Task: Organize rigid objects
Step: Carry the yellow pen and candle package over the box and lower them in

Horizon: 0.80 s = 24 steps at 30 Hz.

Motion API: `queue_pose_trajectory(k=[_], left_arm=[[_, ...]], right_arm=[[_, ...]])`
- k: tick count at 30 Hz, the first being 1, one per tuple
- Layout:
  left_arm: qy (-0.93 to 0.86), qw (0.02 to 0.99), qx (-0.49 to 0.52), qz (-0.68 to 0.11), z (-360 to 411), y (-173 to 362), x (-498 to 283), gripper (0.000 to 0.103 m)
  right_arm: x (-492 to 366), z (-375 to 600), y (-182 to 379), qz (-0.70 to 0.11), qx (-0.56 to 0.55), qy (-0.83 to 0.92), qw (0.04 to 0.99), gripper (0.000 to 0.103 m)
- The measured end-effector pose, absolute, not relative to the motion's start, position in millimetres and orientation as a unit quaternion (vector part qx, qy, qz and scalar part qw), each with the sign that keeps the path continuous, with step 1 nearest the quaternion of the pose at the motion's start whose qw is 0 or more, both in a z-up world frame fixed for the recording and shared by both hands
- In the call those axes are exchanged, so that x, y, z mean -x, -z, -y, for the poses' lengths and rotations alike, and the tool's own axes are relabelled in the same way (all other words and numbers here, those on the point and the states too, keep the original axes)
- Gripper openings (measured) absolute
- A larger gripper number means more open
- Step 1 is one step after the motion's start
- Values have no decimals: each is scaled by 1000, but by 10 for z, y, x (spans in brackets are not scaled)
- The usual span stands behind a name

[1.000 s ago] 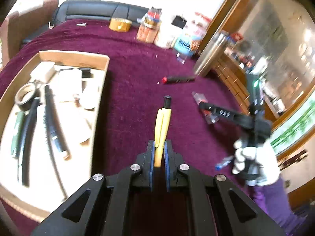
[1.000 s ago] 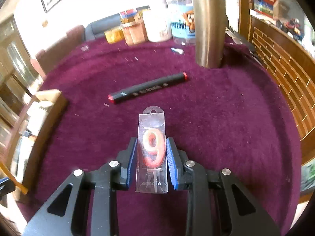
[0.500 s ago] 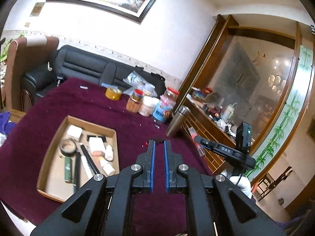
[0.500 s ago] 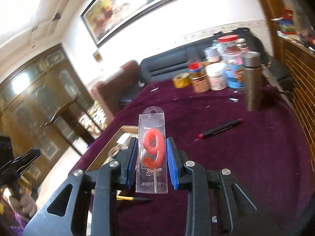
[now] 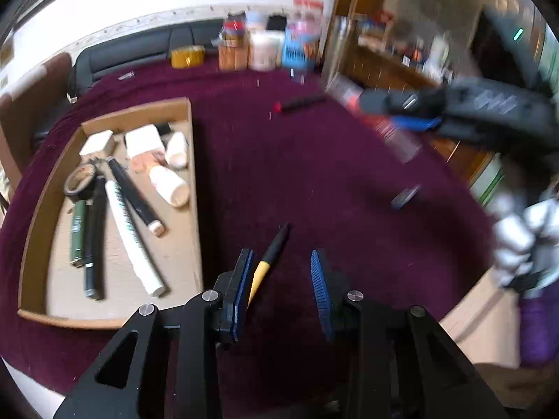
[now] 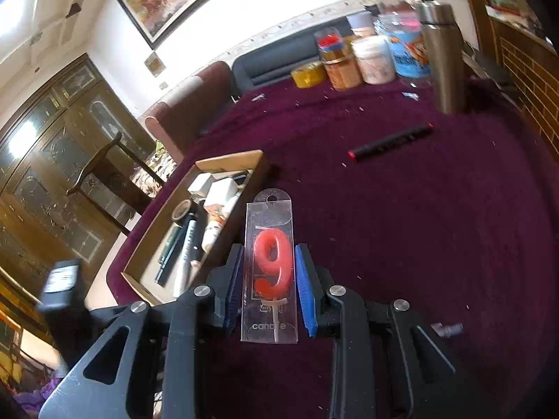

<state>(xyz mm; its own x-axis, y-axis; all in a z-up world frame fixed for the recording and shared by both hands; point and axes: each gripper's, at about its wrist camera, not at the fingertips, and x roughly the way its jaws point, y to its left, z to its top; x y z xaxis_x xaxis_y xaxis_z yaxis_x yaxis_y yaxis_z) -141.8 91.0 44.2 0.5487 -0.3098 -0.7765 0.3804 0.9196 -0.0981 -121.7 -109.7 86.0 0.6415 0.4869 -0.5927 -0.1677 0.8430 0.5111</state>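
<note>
My left gripper point(image 5: 281, 262) is open above the purple tablecloth; a yellow-and-black pen point(image 5: 267, 263) lies between its fingers, close to the left one. My right gripper point(image 6: 269, 272) is shut on a clear packet holding a red "9" candle point(image 6: 270, 265), held above the cloth; it shows blurred in the left wrist view point(image 5: 380, 124). A cardboard tray point(image 5: 194, 181) left of the pen holds markers, a tape roll, white boxes and tubes; it also shows in the right wrist view point(image 6: 260, 159). A black marker with red cap point(image 6: 389, 143) lies on the cloth.
Jars, a yellow tape roll point(image 6: 307, 74) and a steel flask point(image 6: 443, 56) stand at the table's far edge. A small blue item point(image 5: 405, 196) lies on the cloth right of the pen. A wooden lattice point(image 6: 524, 70) borders the table's right side.
My left gripper has opened and let go of the pen, after swinging up and back down. My right gripper has lifted the candle packet and moved it toward the tray.
</note>
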Motion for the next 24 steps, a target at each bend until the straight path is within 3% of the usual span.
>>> queue_pose_trajectory(k=[5,6,7,9,19,24], left_arm=[[151,867,-161,-446,-630,-90,1314,25],[151,866,-167,-447,-598,-94,1306,23],[160,862,-158,-455,-597,-110,1292,12],[168,859,-149,-460,-610,-119,1289,12],[229,871,40,-433,-1173,-613,1435,7],[213,884,117,-400,-1808,-939,1507,7]], right_arm=[[1236,1224,-755,-386,-228,-187,874,26],[1238,1231,-741,-387,-232,-189,872,26],[1241,1234,-727,-386,-234,-191,871,26],[1254,1226,-722,-386,-237,-196,870,26],[1214,990,-774,-384,-238,-238,860,26],[1099,650,-829,-390,-231,-277,847,27]])
